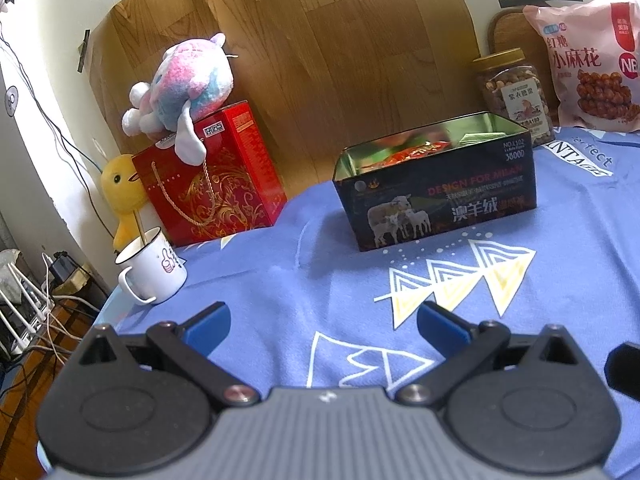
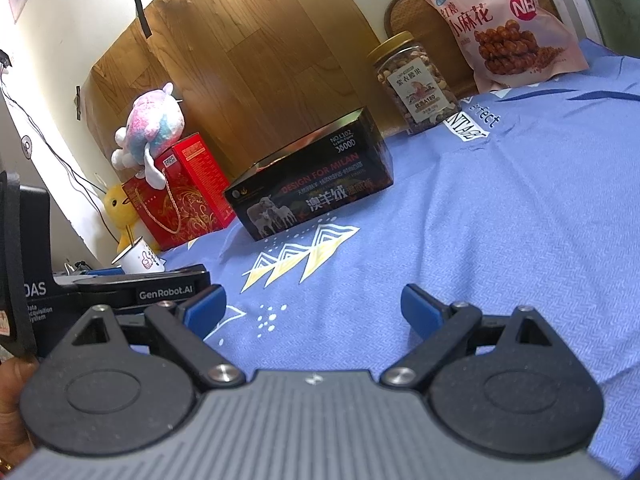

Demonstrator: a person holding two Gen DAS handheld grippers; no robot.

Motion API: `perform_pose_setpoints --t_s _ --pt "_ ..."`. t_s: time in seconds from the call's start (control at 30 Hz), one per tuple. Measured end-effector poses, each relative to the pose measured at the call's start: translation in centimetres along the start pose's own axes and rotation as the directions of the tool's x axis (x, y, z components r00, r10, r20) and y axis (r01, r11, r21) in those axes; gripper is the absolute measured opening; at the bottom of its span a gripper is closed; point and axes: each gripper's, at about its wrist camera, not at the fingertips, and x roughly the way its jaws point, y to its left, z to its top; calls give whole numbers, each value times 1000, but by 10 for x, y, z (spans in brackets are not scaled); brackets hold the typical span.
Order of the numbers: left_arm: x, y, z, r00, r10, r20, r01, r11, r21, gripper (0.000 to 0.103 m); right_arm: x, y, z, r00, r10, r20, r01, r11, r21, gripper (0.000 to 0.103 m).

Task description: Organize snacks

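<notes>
Blue cloth (image 1: pixel 280 280) bears an open tin (image 1: pixel 436 184) at twelve o'clock with red packets inside, while the nut jar (image 1: pixel 514 92) and pink bag (image 1: pixel 588 64) at one o'clock remain unpacked, both the left gripper (image 1: pixel 324 320) and right gripper (image 2: pixel 314 306) being held wide and empty.

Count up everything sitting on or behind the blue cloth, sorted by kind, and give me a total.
Snack containers: 3, the open tin, the nut jar and the pink snack bag.
Soft toys: 2, the pink plush and the yellow duck.
Gift boxes: 1, the red box.
Mugs: 1, the white mug.
Total: 7.
</notes>
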Motion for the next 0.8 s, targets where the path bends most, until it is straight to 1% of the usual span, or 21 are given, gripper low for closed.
perform_pose_setpoints --t_s 0.33,0.8 --pt "0 0 0 1000 21 11 -21 1000 10 103 0 0 0 1000 3 0 -3 1000 1 96" --pt "2 -3 -3 1000 -6 -18 6 1000 21 103 2 -1 0 1000 4 -6 -4 1000 5 96"
